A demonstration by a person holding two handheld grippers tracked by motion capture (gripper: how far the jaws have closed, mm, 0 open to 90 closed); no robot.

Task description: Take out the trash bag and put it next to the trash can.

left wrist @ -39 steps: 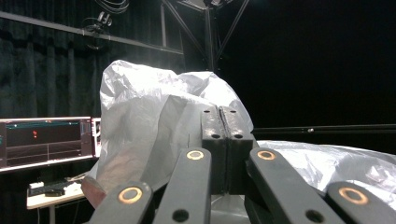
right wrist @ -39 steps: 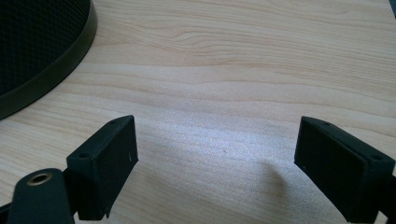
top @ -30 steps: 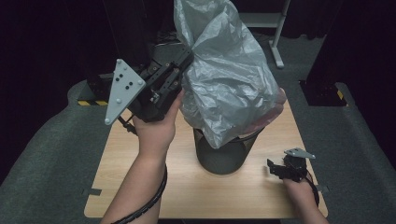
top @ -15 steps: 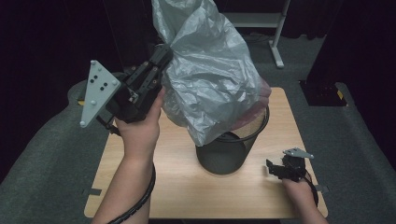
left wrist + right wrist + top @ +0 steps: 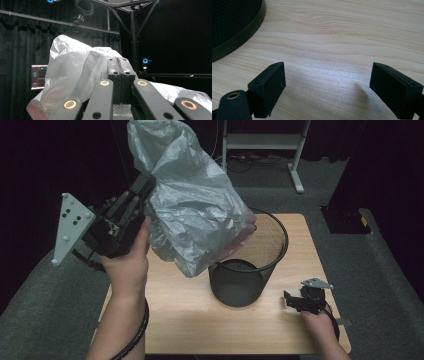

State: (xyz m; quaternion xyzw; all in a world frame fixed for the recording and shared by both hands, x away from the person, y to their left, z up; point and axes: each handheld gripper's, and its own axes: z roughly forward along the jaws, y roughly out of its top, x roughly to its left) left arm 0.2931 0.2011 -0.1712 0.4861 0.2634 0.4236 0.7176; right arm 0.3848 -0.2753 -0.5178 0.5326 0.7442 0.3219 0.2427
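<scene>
step: you're lifting the liner bag (image 5: 192,210) out of the mesh bin (image 5: 250,270); I judge it nearly free, bottom corner just over the rim.
left gripper (image 5: 145,187): your fingers are clamped tight on the bag's plastic, up high at the left of the high view; in the left gripper view the fingers (image 5: 121,75) meet flat with film pinched in the seam.
right gripper (image 5: 295,301): resting on the tabletop (image 5: 190,320) just right of the bin, fingers (image 5: 272,82) spread wide, nothing between them.
bag position: hanging in the air from your left grip, tilted, lower end draped over the near-left rim of the bin; something pinkish seems to be inside, can't tell what.
bin position: upright mid-tabletop, not held.
do it well: lift a bit higher before swinging sideways so the bag's tail clears the rim and doesn't drag the bin over.
grip tip: don't loosen the pinch; thin film slips quickly.
right-hand tip: brace the bin's rim or wall if it starts to tip.
risk: snagging plastic on the mesh edge.
</scene>
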